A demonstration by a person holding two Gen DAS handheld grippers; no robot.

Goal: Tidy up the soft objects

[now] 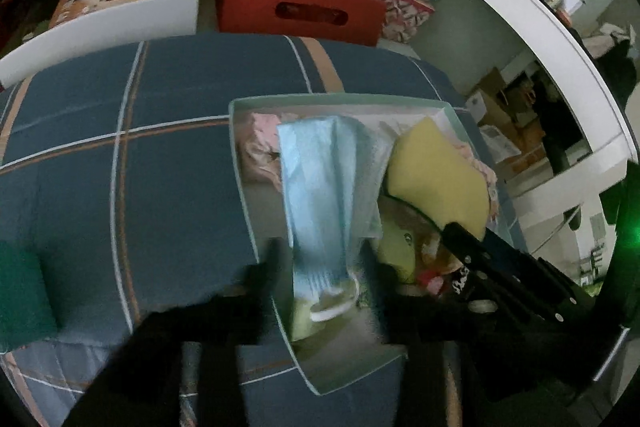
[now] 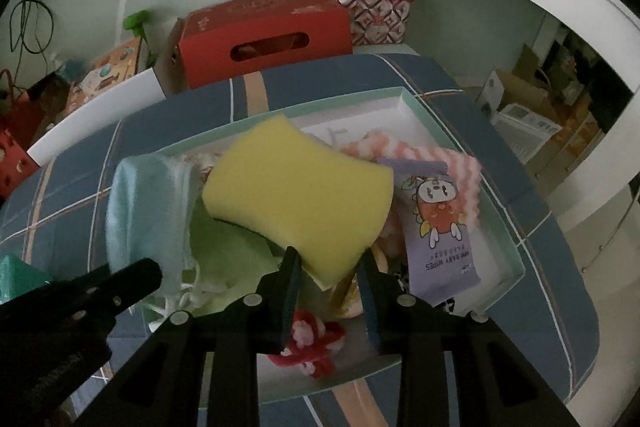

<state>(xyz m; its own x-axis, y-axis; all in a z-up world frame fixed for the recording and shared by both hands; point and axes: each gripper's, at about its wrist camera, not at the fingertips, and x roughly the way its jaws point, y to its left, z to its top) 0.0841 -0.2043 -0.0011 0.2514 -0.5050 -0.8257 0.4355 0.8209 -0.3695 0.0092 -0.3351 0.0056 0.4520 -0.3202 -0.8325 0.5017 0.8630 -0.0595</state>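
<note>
Most of the sorting looks done: the shallow box (image 2: 516,263) on the bed (image 1: 120,155) already holds a pink striped cloth (image 2: 452,163), a pack of baby wipes (image 2: 440,223), a green cloth (image 2: 228,247) and a red knitted piece (image 2: 316,343). My right tool (image 2: 328,283) grips the yellow sponge (image 2: 296,195) by one corner, holding it above the pile, not yet set down. My left tool (image 1: 320,267) stands half open around the light blue cloth (image 1: 320,187), which hangs over the box's edge; its pads seem clear of it. A green item (image 1: 20,291) on the bed outside the box may still be left, I judge.
</note>
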